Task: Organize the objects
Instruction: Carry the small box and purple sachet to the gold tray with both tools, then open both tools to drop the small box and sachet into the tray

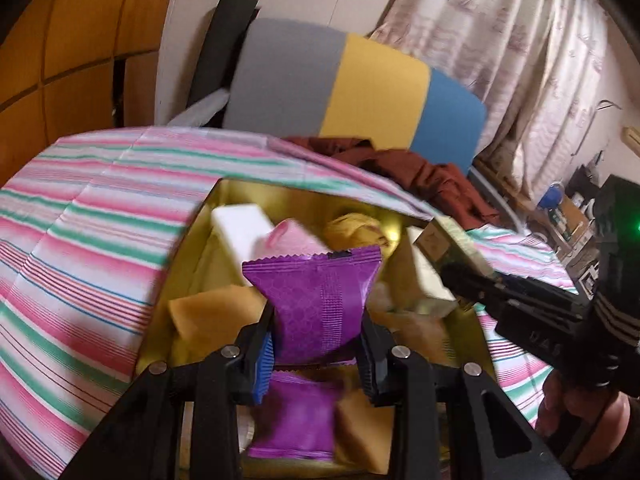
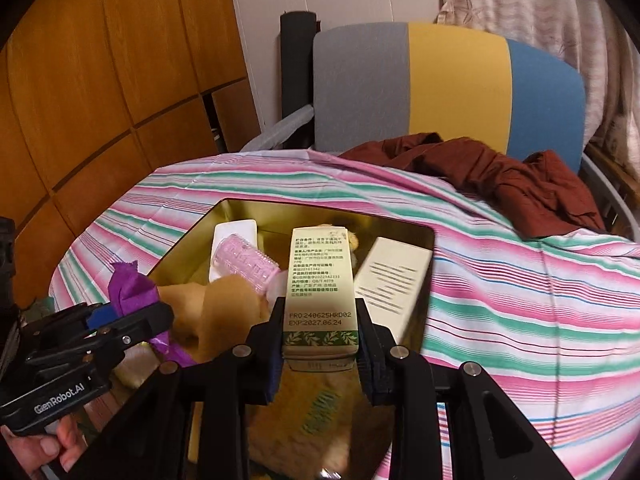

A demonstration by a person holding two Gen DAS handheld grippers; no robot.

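Pink, green and white striped cloth-covered surface (image 2: pixel 500 280), spread ahead of and to both sides of the claw. Directly on it: shiny gold-walled open metal box (image 2: pixel 304 210) just ahead of and beneath the claw; crumpled dark red garment (image 2: pixel 520 176) beyond, far right.

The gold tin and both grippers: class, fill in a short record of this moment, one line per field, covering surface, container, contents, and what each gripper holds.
surface: striped cloth
container: open gold tin on the cloth
contents seen: pink roller, white box, tan packets, a second purple sachet
left gripper: shut on purple sachet, over the tin
right gripper: shut on green-print carton, over the tin
behind: chair with dark red garment
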